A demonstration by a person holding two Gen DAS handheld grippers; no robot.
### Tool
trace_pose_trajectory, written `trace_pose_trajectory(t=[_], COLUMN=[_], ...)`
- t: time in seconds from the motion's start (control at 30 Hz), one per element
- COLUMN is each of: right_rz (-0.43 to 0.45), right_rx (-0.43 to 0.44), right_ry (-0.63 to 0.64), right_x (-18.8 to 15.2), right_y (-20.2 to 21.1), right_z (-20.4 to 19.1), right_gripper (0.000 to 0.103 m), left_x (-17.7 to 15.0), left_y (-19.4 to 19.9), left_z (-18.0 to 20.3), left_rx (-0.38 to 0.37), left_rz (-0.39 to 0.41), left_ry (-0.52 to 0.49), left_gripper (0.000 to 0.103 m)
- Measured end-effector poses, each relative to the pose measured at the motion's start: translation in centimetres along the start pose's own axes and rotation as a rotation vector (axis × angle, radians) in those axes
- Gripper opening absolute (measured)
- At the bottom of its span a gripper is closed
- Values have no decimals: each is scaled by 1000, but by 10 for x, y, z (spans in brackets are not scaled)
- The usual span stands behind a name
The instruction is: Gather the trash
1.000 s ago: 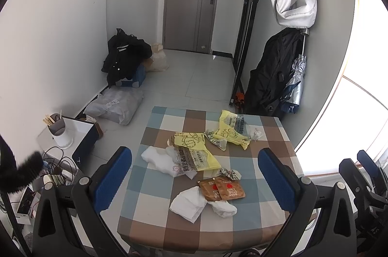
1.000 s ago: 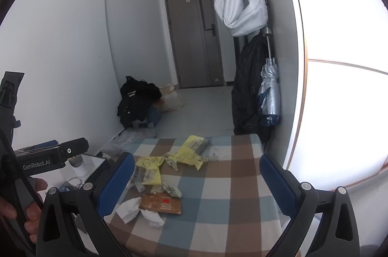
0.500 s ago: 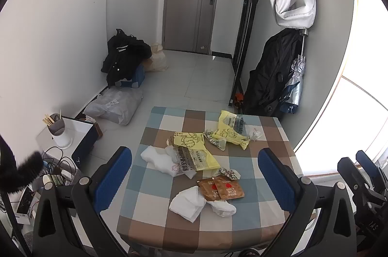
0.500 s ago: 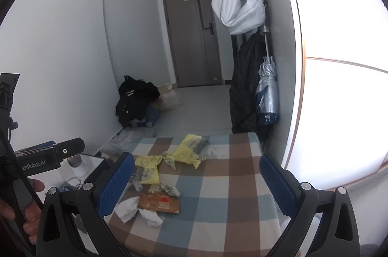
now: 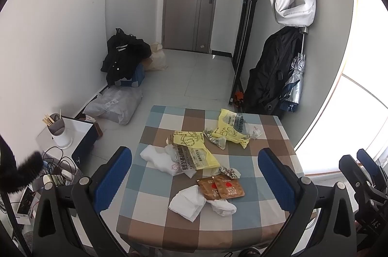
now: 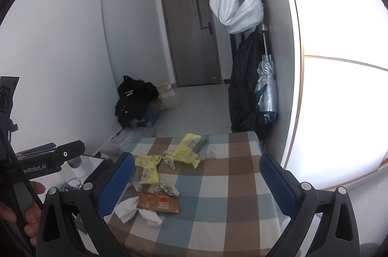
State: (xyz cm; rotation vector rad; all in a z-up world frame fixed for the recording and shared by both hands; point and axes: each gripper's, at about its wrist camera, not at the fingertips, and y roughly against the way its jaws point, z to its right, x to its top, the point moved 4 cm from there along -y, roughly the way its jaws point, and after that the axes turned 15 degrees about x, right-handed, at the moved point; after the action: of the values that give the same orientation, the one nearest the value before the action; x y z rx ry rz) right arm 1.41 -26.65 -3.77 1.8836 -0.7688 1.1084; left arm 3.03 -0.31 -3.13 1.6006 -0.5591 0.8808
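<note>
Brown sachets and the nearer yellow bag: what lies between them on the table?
In the left wrist view, a small crumpled silver wrapper lies between the brown sachets and the nearer yellow bag; otherwise only checked tablecloth.

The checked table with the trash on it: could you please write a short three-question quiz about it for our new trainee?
1. True or false: the left gripper is holding a wrapper.
2. What lies nearest the table's front edge? A) yellow bag B) white crumpled tissue C) umbrella
3. Fill in: the brown sachets show a red ____.

Key: 1 false, both grippers are open and empty; 2 B; 3 heart.
</note>
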Motion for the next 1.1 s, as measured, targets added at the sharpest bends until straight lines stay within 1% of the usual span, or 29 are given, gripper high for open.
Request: trace_pose_trajectory(t=[0.37, 0.43, 0.53, 0.67, 0.87, 0.97, 1.1], right_rz=[-11, -21, -38, -65, -121, -166, -235], right_rx=[-1, -5, 14, 13, 20, 28, 27], right_ry=[-10, -17, -51, -80, -107, -126, -152], right_x=[-2, -2, -3, -6, -11, -14, -22], right_y=[-2, -3, -9, -17, -37, -51, -73], right_z=[1, 1, 4, 10, 18, 24, 34], right_gripper=[103, 103, 103, 103, 103, 103, 103], left_x=[-2, -3, -5, -9, -25, -42, -68], left_y=[-3, -6, -10, -22, -52, -75, -99], left_z=[2, 3, 6, 8, 10, 11, 15], left_rx=[-2, -5, -11, -22, -48, -77, -78], left_rz=[-14, -25, -42, -86, -191, -297, -420], left_ry=[-6, -14, -25, -46, -111, -152, -236], left_gripper=[102, 102, 102, 102, 102, 102, 100])
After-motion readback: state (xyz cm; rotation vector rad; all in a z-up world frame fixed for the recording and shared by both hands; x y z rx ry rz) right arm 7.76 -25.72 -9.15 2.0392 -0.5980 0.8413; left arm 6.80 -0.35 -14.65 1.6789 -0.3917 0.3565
